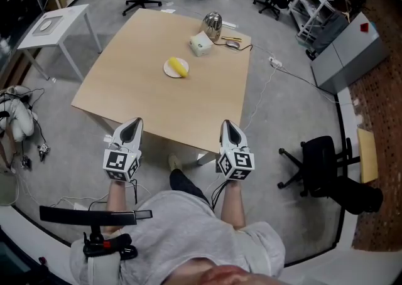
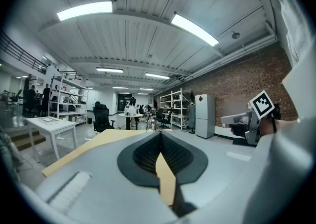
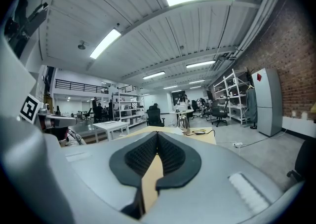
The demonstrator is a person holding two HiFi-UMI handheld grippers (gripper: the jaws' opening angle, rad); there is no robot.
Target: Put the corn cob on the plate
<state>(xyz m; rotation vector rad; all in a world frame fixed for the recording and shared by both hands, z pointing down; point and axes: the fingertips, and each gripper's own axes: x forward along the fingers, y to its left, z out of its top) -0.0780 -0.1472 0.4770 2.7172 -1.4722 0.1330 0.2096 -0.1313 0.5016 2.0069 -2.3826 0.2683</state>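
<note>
A yellow corn cob (image 1: 178,67) lies on a small white plate (image 1: 168,69) near the middle of the wooden table (image 1: 138,83). My left gripper (image 1: 132,124) and right gripper (image 1: 227,127) hover side by side at the table's near edge, well short of the plate. Both are shut with nothing between the pads. In the left gripper view the black pads (image 2: 148,154) meet at the tips; in the right gripper view the pads (image 3: 170,156) do the same. The corn and plate do not show in either gripper view.
A metal kettle (image 1: 212,24), a white box (image 1: 201,43) and small items with a cable (image 1: 233,43) sit at the table's far right corner. A black office chair (image 1: 320,164) stands right of me, a white side table (image 1: 53,26) at the far left.
</note>
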